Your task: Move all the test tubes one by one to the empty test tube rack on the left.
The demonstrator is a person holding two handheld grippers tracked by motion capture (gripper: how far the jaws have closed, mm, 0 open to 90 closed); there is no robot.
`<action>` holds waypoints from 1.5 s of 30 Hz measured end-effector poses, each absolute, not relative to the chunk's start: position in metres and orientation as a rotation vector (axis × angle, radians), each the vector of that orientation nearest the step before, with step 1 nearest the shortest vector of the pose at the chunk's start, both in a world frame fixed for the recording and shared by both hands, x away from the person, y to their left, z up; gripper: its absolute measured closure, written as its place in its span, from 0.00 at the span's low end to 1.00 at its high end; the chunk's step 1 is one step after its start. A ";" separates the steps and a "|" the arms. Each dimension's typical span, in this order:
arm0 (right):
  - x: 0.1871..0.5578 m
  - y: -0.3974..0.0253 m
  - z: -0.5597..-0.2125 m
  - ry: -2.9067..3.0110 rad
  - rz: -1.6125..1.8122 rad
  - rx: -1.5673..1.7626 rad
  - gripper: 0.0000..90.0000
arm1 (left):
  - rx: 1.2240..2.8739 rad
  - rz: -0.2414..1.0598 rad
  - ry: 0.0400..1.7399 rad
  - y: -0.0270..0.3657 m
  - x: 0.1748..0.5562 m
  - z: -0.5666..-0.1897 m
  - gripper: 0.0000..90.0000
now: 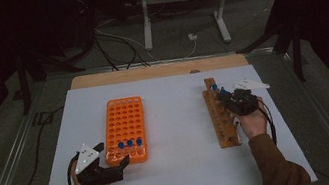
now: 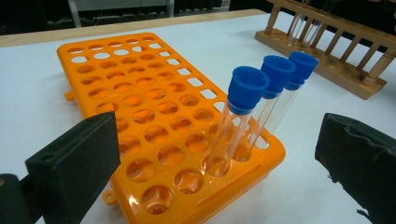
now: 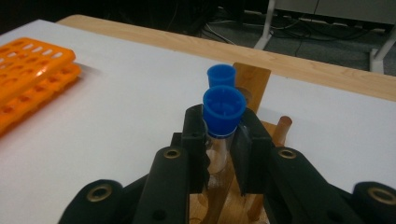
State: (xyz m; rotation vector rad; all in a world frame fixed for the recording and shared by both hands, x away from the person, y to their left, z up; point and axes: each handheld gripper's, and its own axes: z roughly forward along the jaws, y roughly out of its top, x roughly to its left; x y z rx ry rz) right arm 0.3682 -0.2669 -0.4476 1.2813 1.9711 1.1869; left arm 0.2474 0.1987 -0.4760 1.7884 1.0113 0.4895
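Clear blue-capped test tube (image 3: 223, 122) sat clamped between our right gripper (image 3: 222, 140) jaws above brown wooden rack (image 3: 252, 84); left gripper (image 2: 210, 154) gaped unladen. Likely next: lift straight up, carry to orange plastic rack (image 2: 140, 107).

Orange rack (image 1: 124, 129): flat on the white table, left of centre in the high view, long axis running up the frame. Three clear blue-capped tubes (image 2: 243, 121) stand in its near row. Wooden rack (image 1: 220, 113): right of centre, likewise lengthwise. One blue-capped tube (image 3: 223, 116) there is clamped between the right gripper (image 3: 223, 140) jaws; a second capped tube (image 3: 221, 76) stands just behind.
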 end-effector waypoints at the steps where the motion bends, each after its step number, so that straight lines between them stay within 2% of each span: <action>1: 0.368 -0.267 -0.446 1.973 1.188 1.282 0.85 | 1.786 0.486 1.011 0.199 0.248 -0.476 0.01; 20: 0.359 -0.279 -0.421 1.921 1.280 1.275 0.86 | 1.745 0.483 0.990 0.202 0.247 -0.465 0.01; 28: 0.352 -0.280 -0.404 1.903 1.307 1.225 0.86 | 1.722 0.495 0.940 0.197 0.245 -0.442 0.01; 45: 0.335 -0.258 -0.391 2.039 1.381 1.105 0.86 | 1.804 0.475 0.859 0.141 0.266 -0.419 0.02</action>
